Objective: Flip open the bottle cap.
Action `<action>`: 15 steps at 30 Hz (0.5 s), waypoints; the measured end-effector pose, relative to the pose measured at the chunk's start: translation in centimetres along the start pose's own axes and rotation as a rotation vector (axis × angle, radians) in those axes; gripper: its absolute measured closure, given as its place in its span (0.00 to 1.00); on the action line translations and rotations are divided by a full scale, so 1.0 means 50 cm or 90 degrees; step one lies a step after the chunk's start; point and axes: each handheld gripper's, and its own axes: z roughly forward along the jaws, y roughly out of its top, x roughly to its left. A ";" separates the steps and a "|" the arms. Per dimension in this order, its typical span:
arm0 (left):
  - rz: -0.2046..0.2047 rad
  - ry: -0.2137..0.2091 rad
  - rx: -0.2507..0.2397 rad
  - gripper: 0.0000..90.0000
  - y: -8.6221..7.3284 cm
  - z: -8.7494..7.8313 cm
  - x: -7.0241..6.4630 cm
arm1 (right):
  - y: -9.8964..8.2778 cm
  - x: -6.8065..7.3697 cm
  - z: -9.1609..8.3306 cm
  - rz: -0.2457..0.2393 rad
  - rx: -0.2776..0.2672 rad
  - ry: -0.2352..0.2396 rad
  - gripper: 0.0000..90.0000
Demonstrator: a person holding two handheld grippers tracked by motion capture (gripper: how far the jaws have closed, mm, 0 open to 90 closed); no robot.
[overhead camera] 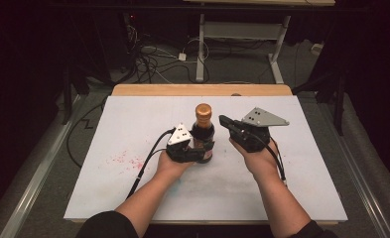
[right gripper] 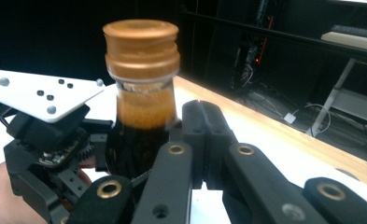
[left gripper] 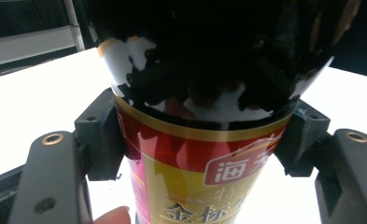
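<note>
A dark glass bottle (overhead camera: 203, 130) with a copper cap (overhead camera: 203, 111) stands upright on the white board (overhead camera: 133, 124). My left gripper (overhead camera: 203, 150) is shut on the bottle's lower body. In the left gripper view its pads (left gripper: 102, 135) press both sides of the red and gold label (left gripper: 195, 172). My right gripper (overhead camera: 225, 121) hovers just right of the bottle at neck height. Its fingers (right gripper: 204, 140) are pressed together with nothing between them. In the right gripper view the bottle (right gripper: 141, 107) rises just left of those tips, and beyond it sits the left gripper (right gripper: 45, 140).
The white board lies on a wooden table (overhead camera: 202, 89), with faint red stains (overhead camera: 125, 158) at its left. Behind the table are cables (overhead camera: 153, 59) on the floor and a white desk frame (overhead camera: 242, 34). Dark curtains stand on both sides.
</note>
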 end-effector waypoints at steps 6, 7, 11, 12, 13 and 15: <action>0.000 0.001 0.000 0.31 0.000 0.000 0.000 | 0.018 0.009 0.003 -0.007 -0.004 0.007 1.00; 0.001 0.001 0.000 0.31 0.000 0.000 0.000 | 0.021 0.011 0.003 -0.009 -0.004 0.006 1.00; 0.002 0.002 0.002 0.31 0.000 0.000 0.000 | 0.032 0.014 0.002 -0.019 -0.002 0.008 1.00; 0.002 0.002 0.003 0.31 0.000 0.000 0.000 | 0.035 0.016 0.002 -0.022 0.000 0.006 1.00; 0.011 -0.002 0.012 0.31 0.000 -0.003 0.001 | 0.037 0.016 0.003 -0.024 0.000 0.007 1.00; 0.010 -0.002 0.011 0.31 0.000 -0.003 0.001 | 0.041 0.018 0.004 -0.029 0.005 0.008 1.00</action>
